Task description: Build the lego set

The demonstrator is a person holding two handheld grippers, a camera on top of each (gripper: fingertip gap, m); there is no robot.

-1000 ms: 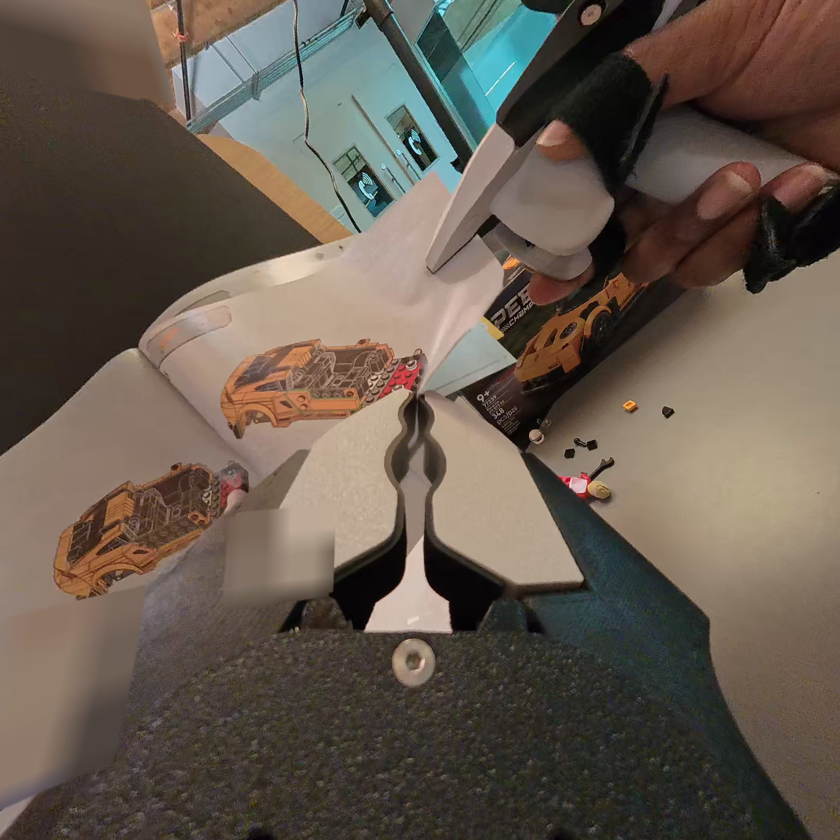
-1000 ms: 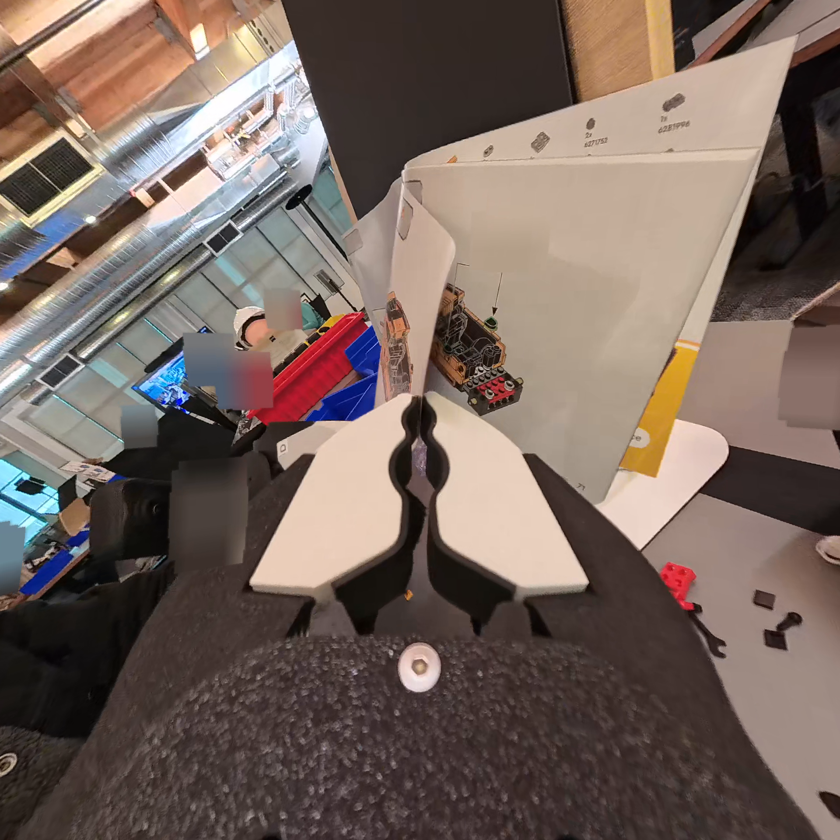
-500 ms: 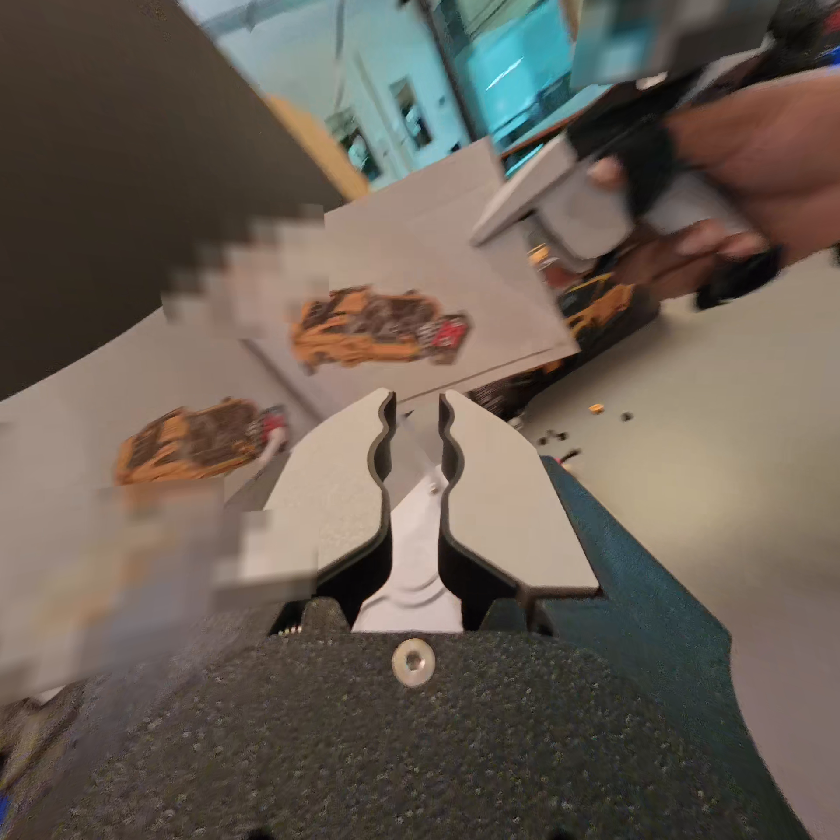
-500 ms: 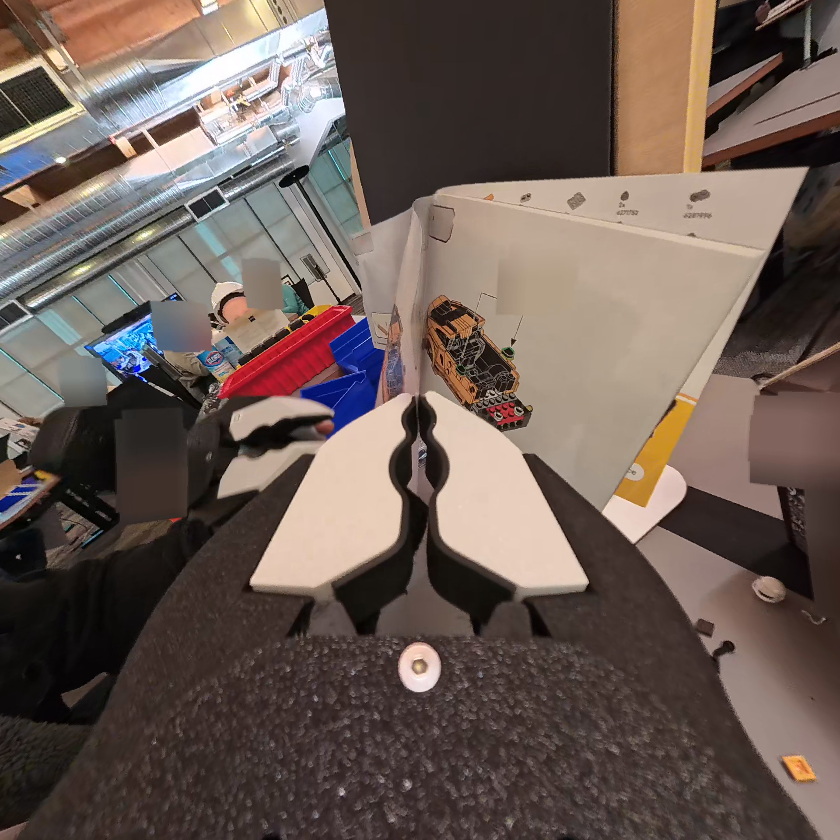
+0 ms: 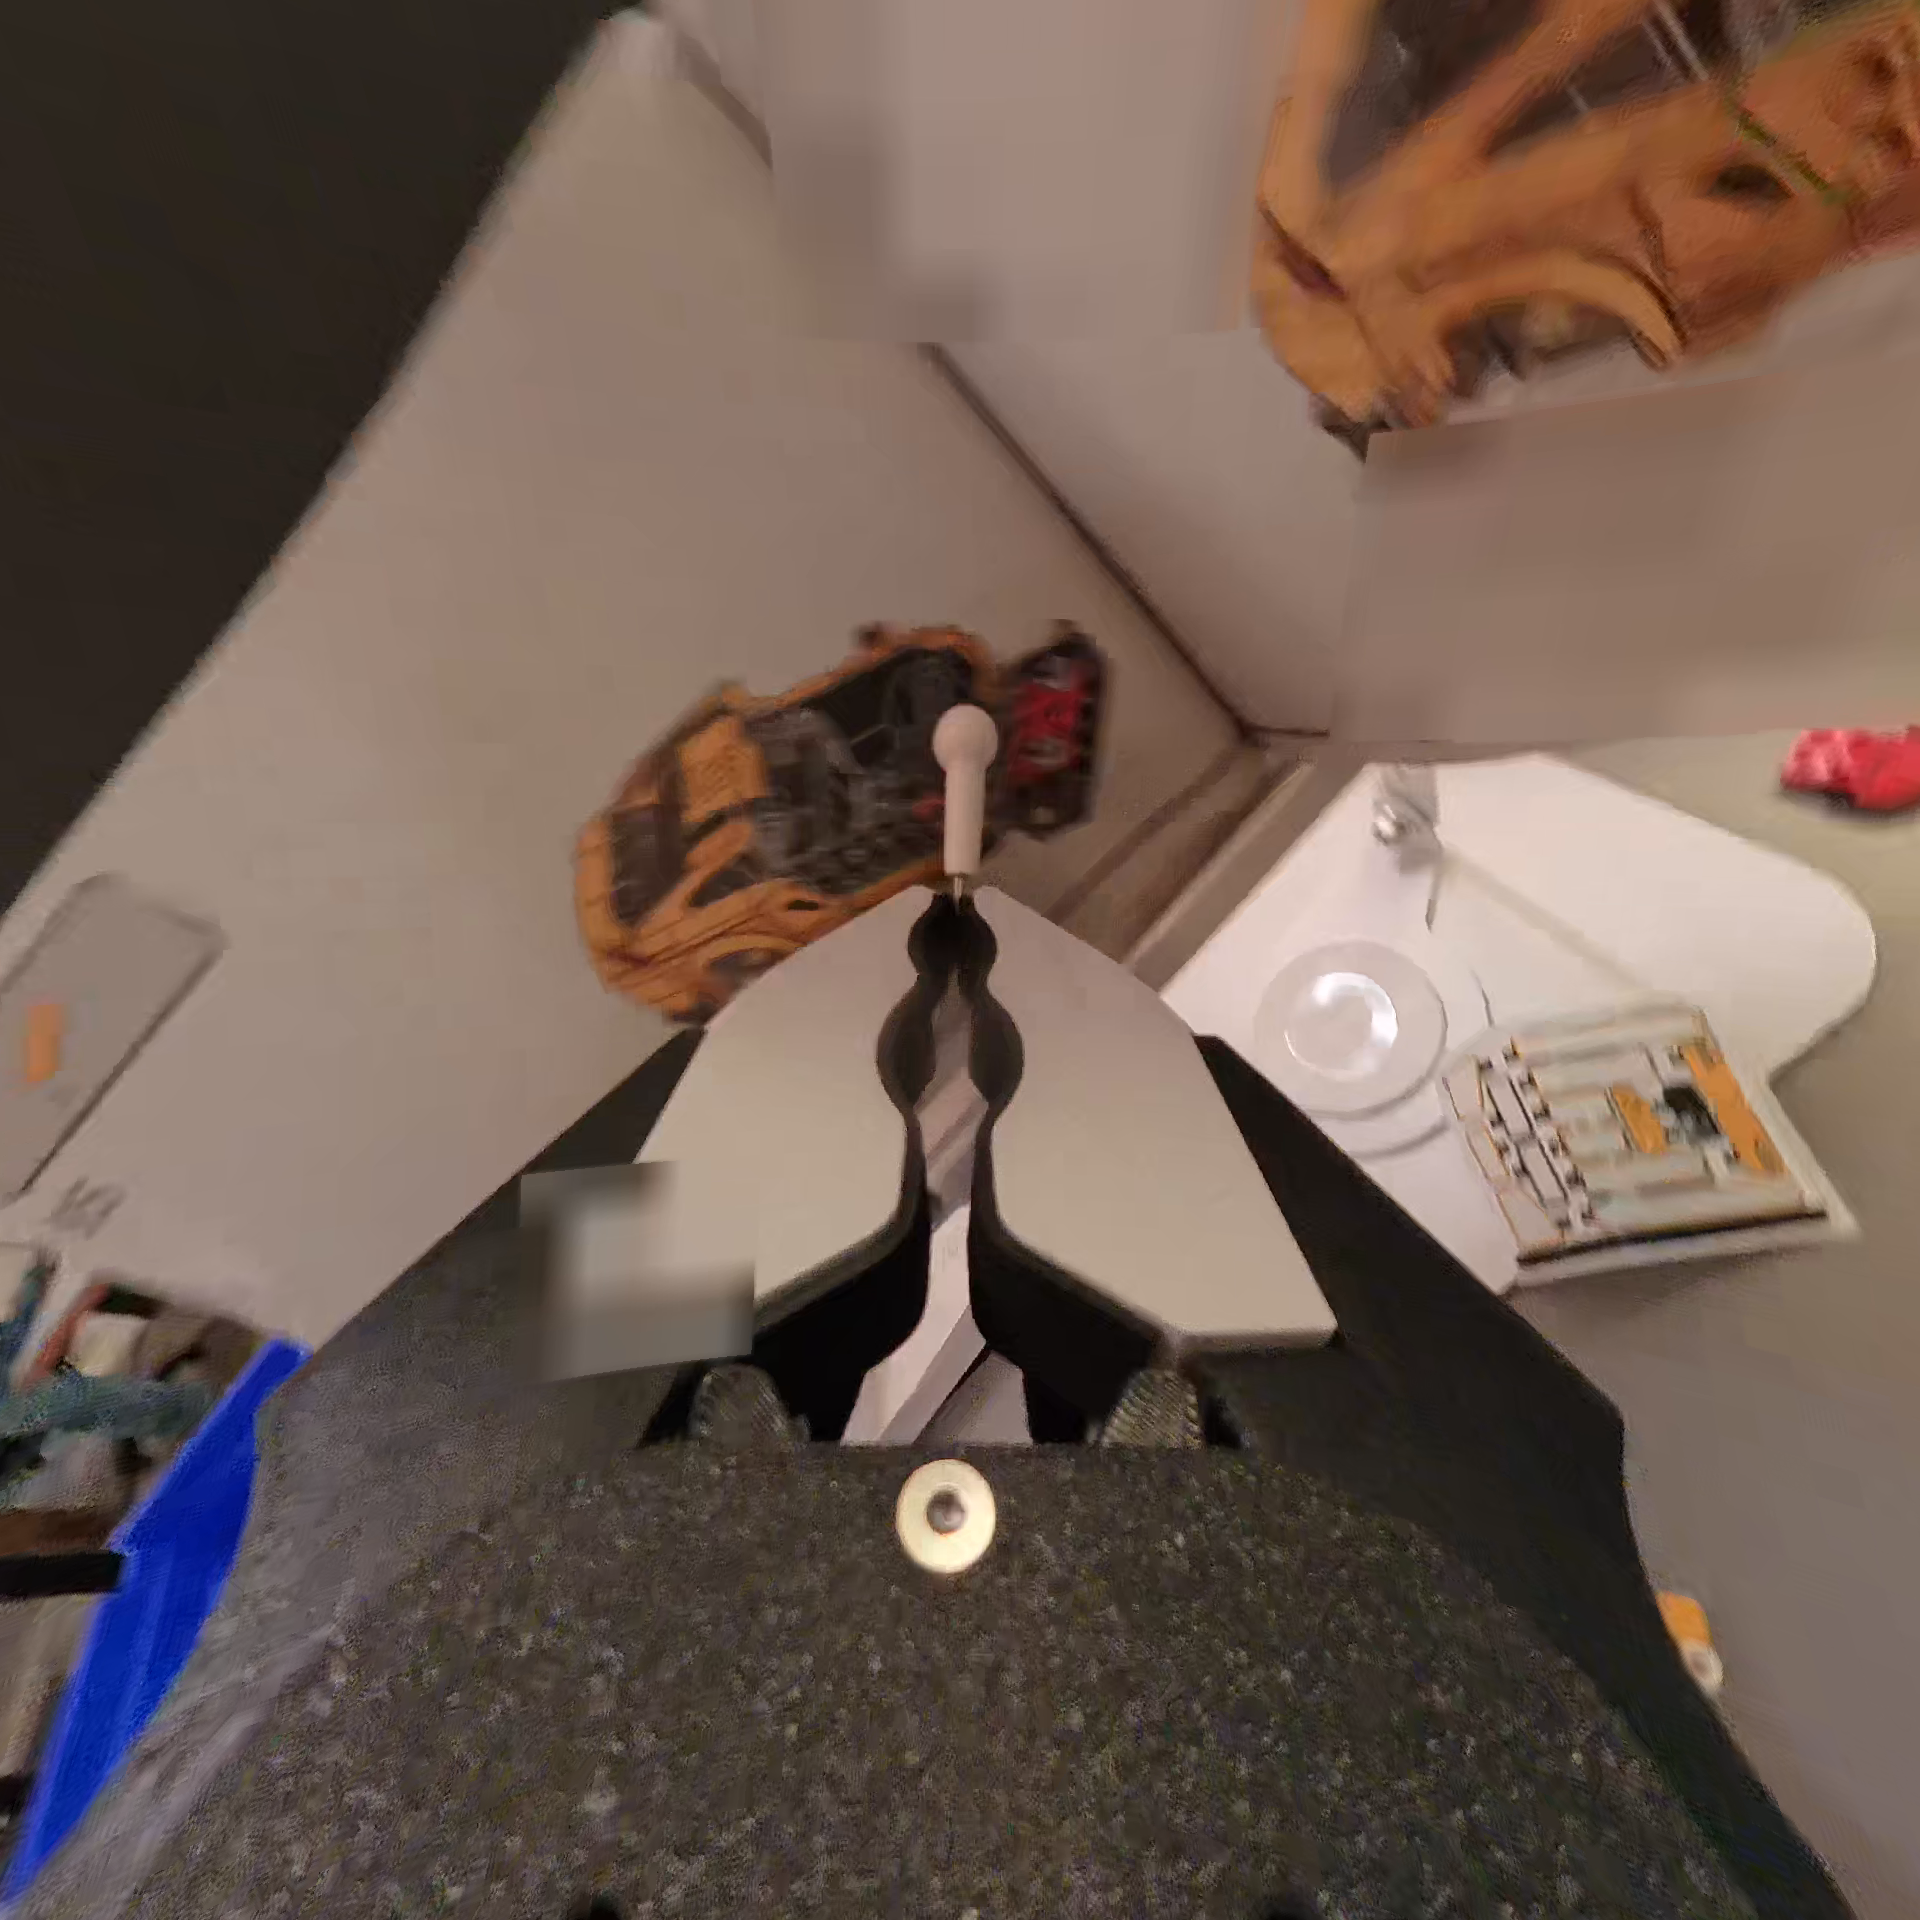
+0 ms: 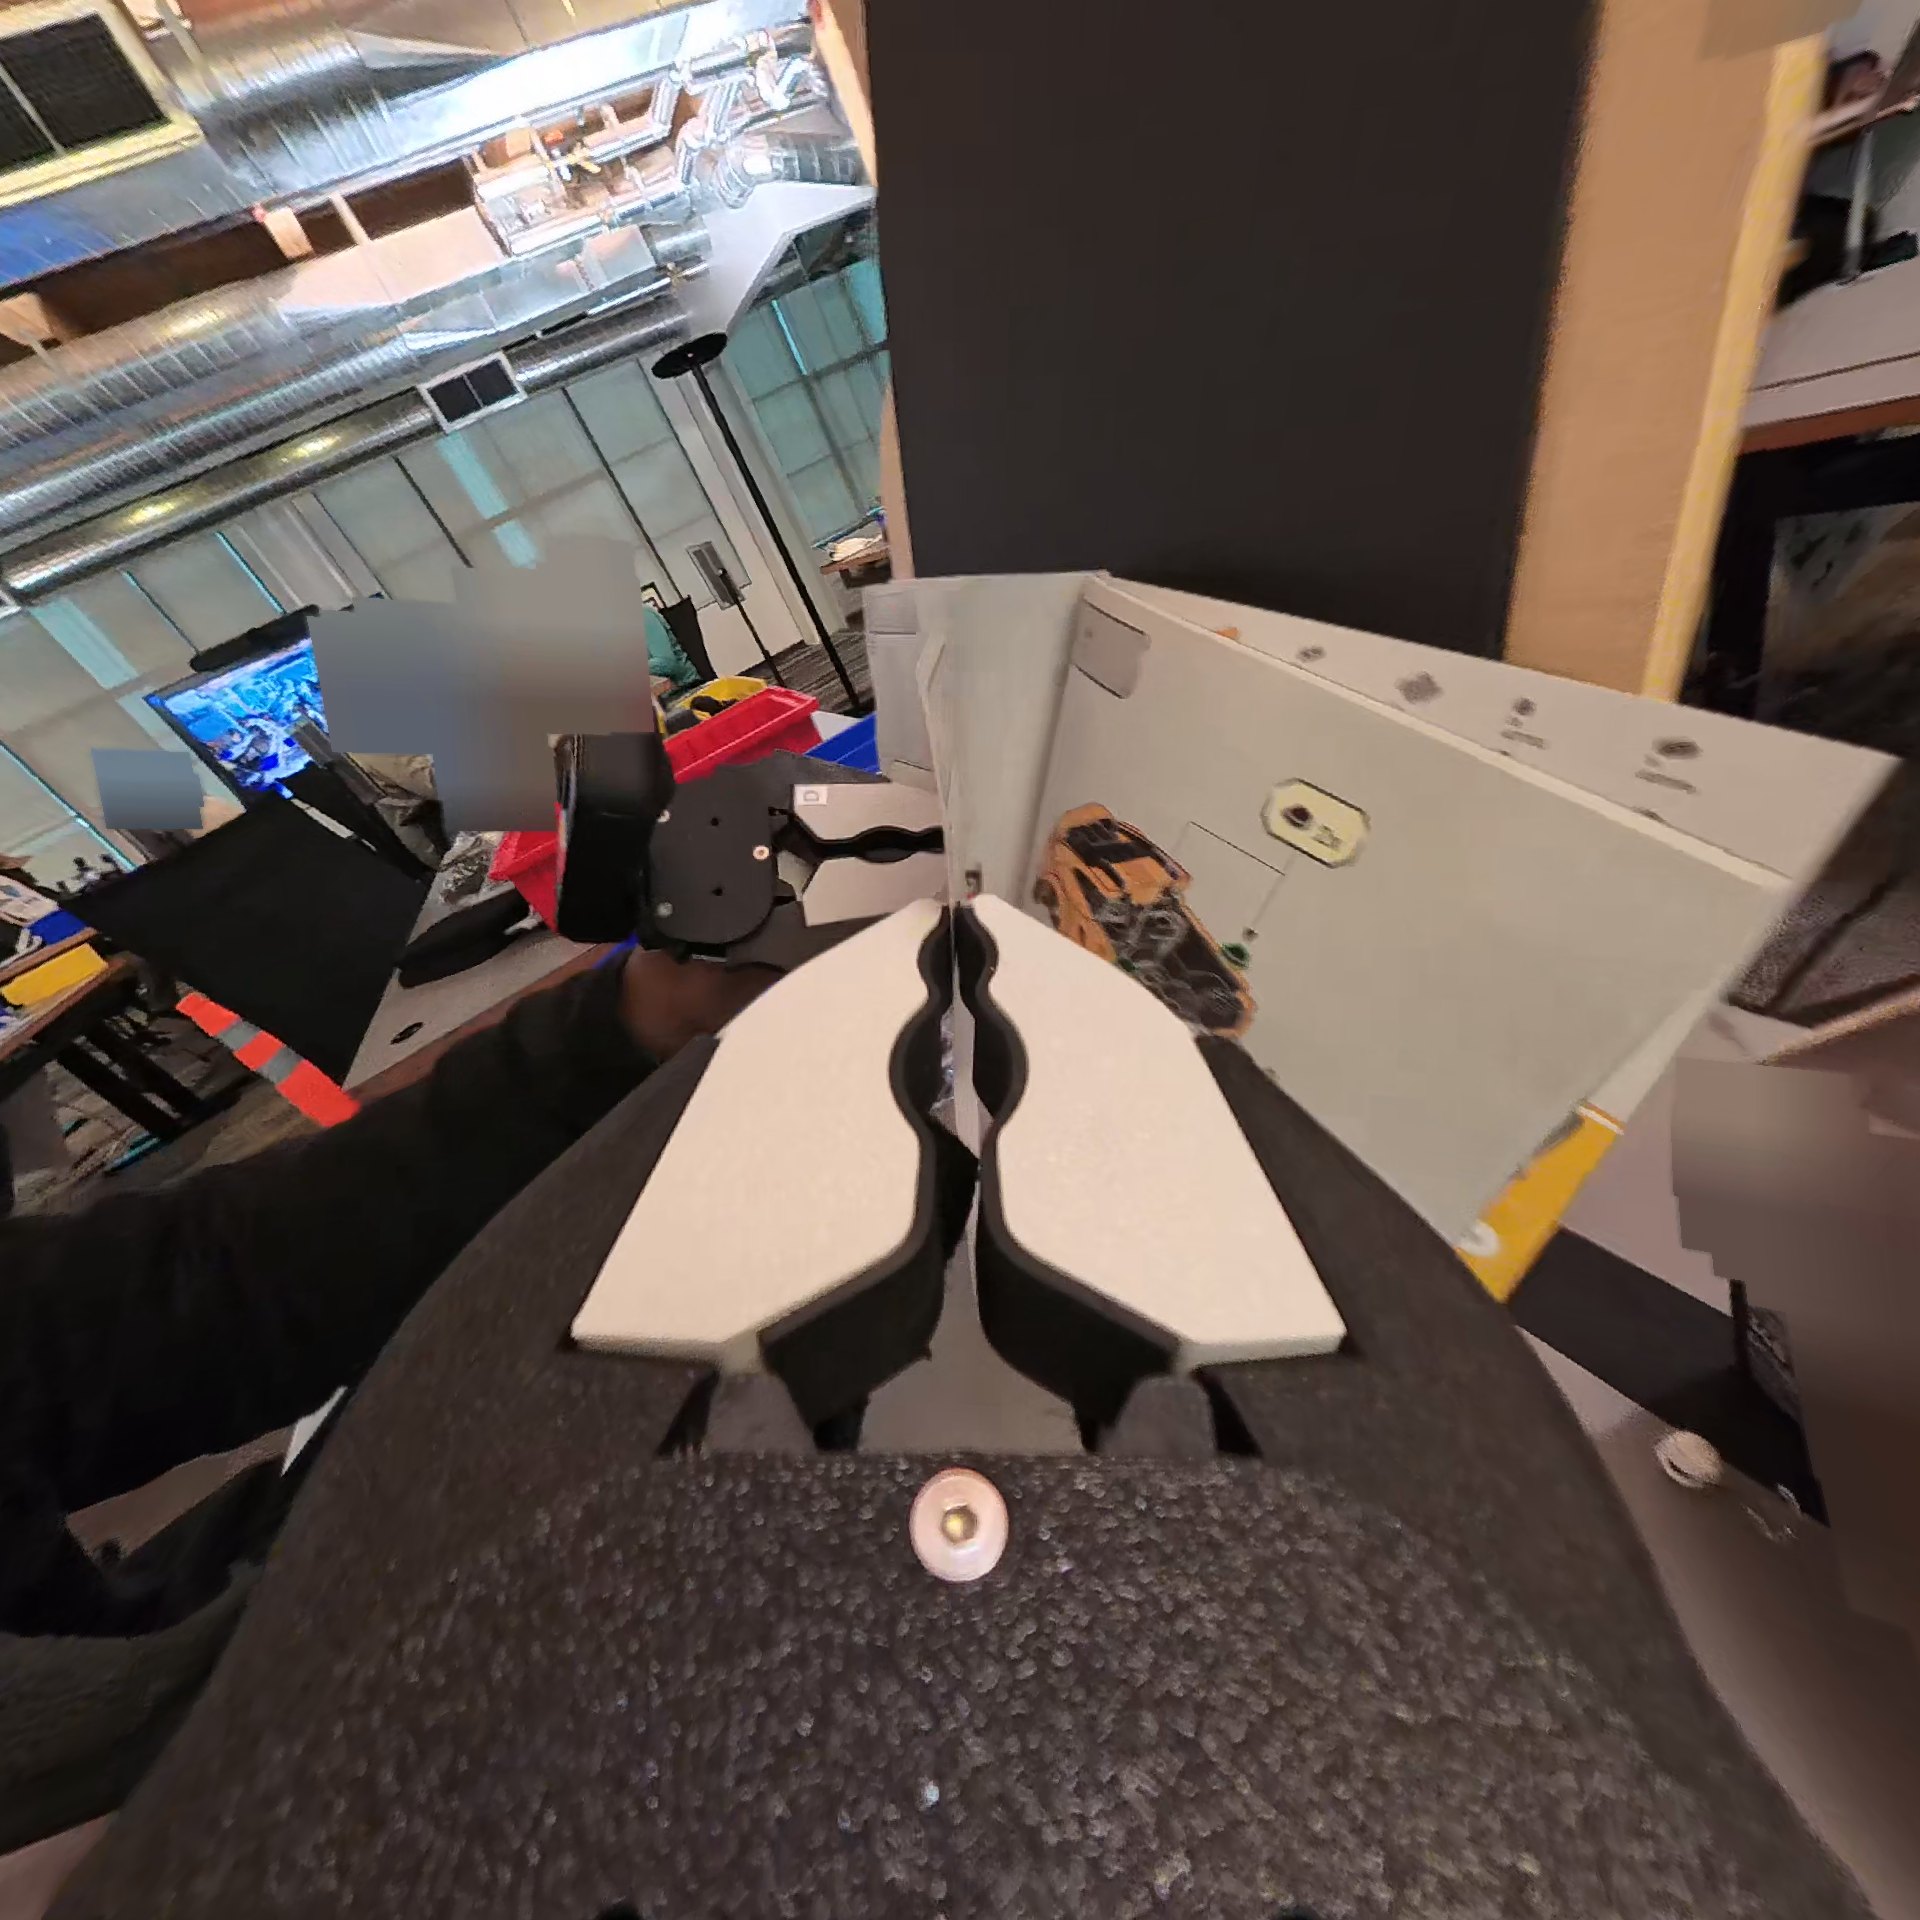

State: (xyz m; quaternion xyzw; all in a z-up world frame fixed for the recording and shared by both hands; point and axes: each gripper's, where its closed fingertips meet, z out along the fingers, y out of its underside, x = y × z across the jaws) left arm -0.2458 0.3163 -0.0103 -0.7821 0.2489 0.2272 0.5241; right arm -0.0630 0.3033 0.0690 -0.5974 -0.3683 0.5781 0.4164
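Fingers of the left gripper (image 5: 958, 904) are seen closed, tip against tip. A small white pin (image 5: 964, 790) with a rounded head stands straight out from them and appears to be pinched by its thin metal end. The pin is sharp while everything behind it is smeared.

Just beyond the pin, an open instruction booklet (image 5: 416, 727) is held upright, with an orange brick-built car printed on the page facing the camera. To the right of it a white stand base (image 5: 1714, 894) lies on the grey bench (image 5: 1766, 1455). A clear round disc (image 5: 1351, 1023) and a small printed sheet (image 5: 1631, 1153) rest on that base, and red bricks (image 5: 1849, 769) lie farther off on the bench.

Fingers of the right gripper (image 6: 954, 914) are likewise closed, and a single page (image 6: 997, 727) of the booklet is clamped between them. The page is seen edge-on and rises straight up from the tips.

From the left of that page the left gripper is seen side-on, its tips right at the sheet, though whether it is touched cannot be told. To the right the remaining pages fan open. Behind them stands a black panel (image 6: 1195, 312), with red and blue bins (image 6: 748, 727) well apart in the room beyond.
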